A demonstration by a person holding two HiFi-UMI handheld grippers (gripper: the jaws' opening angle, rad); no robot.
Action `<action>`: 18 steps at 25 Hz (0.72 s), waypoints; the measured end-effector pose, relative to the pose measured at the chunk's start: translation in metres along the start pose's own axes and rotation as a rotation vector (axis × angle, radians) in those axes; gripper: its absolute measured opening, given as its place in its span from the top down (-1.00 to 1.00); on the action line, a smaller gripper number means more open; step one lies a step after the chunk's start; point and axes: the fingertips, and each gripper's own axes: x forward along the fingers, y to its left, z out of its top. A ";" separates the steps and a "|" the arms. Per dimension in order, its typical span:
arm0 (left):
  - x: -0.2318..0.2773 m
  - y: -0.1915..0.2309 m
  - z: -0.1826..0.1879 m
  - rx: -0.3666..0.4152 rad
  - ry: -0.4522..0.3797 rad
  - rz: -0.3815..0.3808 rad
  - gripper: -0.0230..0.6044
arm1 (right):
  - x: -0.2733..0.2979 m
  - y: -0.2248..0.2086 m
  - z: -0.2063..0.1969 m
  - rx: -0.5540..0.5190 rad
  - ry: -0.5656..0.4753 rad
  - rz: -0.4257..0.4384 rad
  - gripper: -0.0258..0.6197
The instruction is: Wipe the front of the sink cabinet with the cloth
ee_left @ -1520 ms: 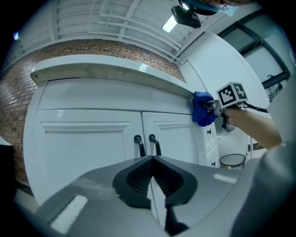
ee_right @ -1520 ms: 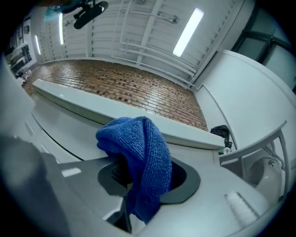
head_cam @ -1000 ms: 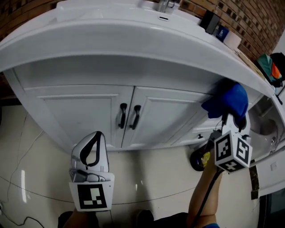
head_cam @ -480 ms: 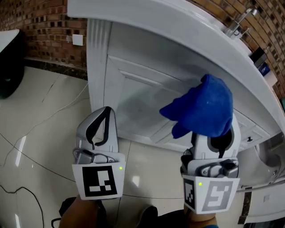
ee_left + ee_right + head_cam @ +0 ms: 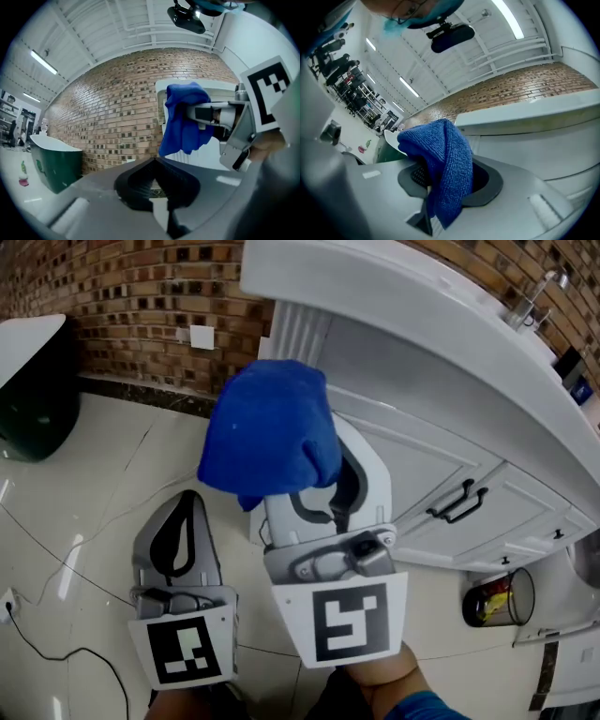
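1. Right gripper view shows the right gripper (image 5: 449,180) with its jaws clamped on the blue cloth (image 5: 440,150), which bunches over the tips and trails down one side.
2. In the head view we see the cloth held up in front of the fluted corner post (image 5: 302,334) at the left end of the sink cabinet (image 5: 422,460), just under the countertop (image 5: 394,296). We cannot tell whether it touches the white face.
3. The left gripper (image 5: 183,521) hangs lower, just beside the right one, over the floor (image 5: 94,493). Its jaws are together with nothing between them.
4. To wipe well, we judge that the loose bulk of the cloth should meet the front flat, not the hard jaw tips. From this corner we would sweep in overlapping passes across the doors, easing round the door handles (image 5: 459,501).
5. Against half a second ago, the cloth has gone from in front of the door panel leftward to the corner post. The right gripper now sits closer to the left one, and the handles have come into view at the right.
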 end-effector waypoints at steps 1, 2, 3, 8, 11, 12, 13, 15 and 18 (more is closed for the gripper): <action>-0.001 0.003 -0.001 0.003 0.004 0.002 0.91 | 0.004 0.004 -0.006 0.014 0.013 -0.006 0.48; -0.001 0.003 -0.003 0.004 0.007 0.000 0.91 | 0.007 0.005 -0.012 0.027 0.027 -0.015 0.48; -0.001 0.001 -0.004 0.004 0.012 -0.007 0.91 | 0.007 0.004 -0.017 0.036 0.041 -0.026 0.48; 0.007 -0.023 -0.007 -0.004 0.018 -0.074 0.91 | -0.004 -0.018 -0.025 -0.012 0.099 -0.074 0.49; 0.012 -0.047 -0.006 -0.011 0.015 -0.126 0.91 | -0.014 -0.042 -0.021 -0.051 0.118 -0.116 0.49; 0.014 -0.055 -0.006 -0.013 0.015 -0.143 0.91 | -0.018 -0.051 -0.019 -0.064 0.123 -0.130 0.49; 0.015 -0.064 -0.005 -0.011 0.013 -0.159 0.91 | -0.022 -0.059 -0.018 -0.075 0.128 -0.142 0.49; 0.017 -0.082 -0.005 -0.002 0.009 -0.187 0.91 | -0.033 -0.075 -0.017 -0.094 0.142 -0.162 0.49; 0.021 -0.110 -0.008 0.022 0.003 -0.221 0.91 | -0.051 -0.098 -0.015 -0.120 0.160 -0.189 0.49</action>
